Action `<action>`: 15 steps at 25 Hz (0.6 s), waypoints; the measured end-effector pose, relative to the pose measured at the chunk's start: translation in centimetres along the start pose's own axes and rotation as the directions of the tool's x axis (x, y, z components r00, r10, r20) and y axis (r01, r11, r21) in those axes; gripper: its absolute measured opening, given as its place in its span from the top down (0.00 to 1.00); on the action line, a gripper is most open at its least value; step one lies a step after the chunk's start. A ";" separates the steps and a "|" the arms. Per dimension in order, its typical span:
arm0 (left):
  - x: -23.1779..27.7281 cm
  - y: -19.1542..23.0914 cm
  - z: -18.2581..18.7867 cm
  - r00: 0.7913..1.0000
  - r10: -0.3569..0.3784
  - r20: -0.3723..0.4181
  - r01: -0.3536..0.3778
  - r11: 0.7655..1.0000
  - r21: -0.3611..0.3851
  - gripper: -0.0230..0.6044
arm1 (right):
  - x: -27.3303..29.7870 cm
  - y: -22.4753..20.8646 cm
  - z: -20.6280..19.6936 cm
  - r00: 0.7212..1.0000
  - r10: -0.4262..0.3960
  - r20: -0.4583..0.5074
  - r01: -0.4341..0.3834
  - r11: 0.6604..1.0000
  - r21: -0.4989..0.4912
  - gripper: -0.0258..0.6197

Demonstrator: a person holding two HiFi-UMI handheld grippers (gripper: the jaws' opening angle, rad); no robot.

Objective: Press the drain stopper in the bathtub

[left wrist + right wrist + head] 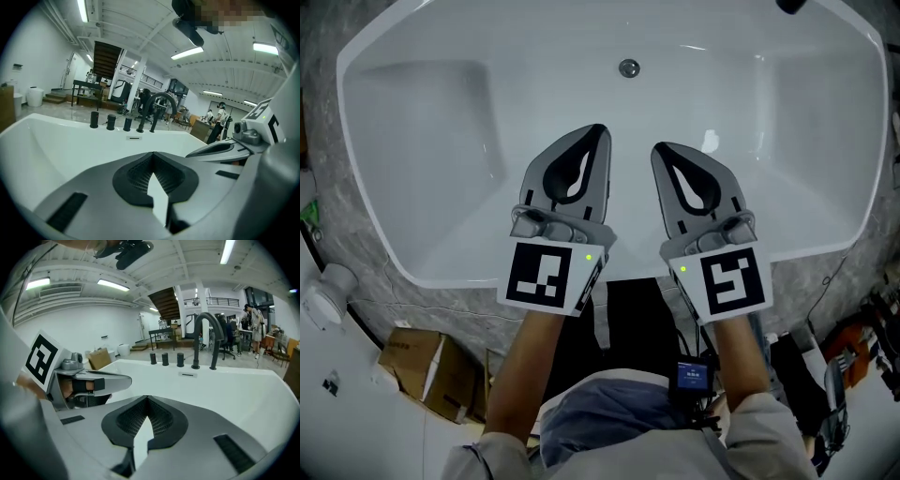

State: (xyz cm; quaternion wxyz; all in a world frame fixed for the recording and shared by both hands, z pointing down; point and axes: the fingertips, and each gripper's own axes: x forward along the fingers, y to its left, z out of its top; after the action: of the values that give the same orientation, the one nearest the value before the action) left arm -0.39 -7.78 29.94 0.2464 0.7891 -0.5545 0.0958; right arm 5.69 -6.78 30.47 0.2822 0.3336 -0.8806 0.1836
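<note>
A white bathtub (422, 122) fills the head view, and the round chrome drain stopper (628, 67) sits on its floor near the far side. Both grippers hover side by side above the near half of the tub, well short of the stopper. My left gripper (600, 129) is shut, tips together, holding nothing. My right gripper (659, 148) is likewise shut and empty. The left gripper view shows its closed jaw tips (152, 153) over the white tub, with the right gripper (225, 147) beside it. The right gripper view shows its closed tips (147, 398) and the left gripper (93, 378). The stopper is hidden in both gripper views.
A black arched faucet (206, 333) with several black knobs (165, 358) stands on the far rim above an overflow slot (187, 374). A grey stone surround (441, 300) frames the tub. Cardboard boxes (422, 361) lie lower left and cables (853, 347) lower right.
</note>
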 end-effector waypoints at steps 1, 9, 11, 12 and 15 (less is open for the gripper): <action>0.0 0.5 -0.1 1.000 0.006 -0.002 -0.006 1.000 0.002 0.95 | 0.3 0.1 -0.1 1.000 -0.004 -0.001 0.004 1.000 0.008 0.94; 2.2 4.7 -3.7 0.999 0.039 -0.014 -0.039 0.999 -0.033 0.95 | 4.8 -1.8 -4.3 0.999 -0.023 -0.034 0.024 0.999 0.026 0.94; 3.3 5.7 -5.7 0.999 0.041 -0.031 -0.042 0.999 -0.020 0.95 | 7.2 -2.6 -6.2 0.999 -0.026 -0.048 0.027 0.999 0.040 0.94; 4.4 6.5 -7.6 0.998 0.041 -0.044 -0.042 0.999 -0.018 0.95 | 9.0 -3.2 -7.8 0.998 -0.028 -0.058 0.031 0.998 0.046 0.94; 7.1 8.3 -11.9 0.996 0.047 -0.080 -0.048 0.999 -0.016 0.95 | 13.2 -5.0 -11.4 0.996 -0.047 -0.082 0.051 0.998 0.045 0.94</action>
State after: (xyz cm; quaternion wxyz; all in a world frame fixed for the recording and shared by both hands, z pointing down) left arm -3.99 -9.96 45.49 0.2730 0.7690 -0.5636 0.1281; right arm 5.30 -10.91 48.09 0.3142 0.3540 -0.8554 0.2104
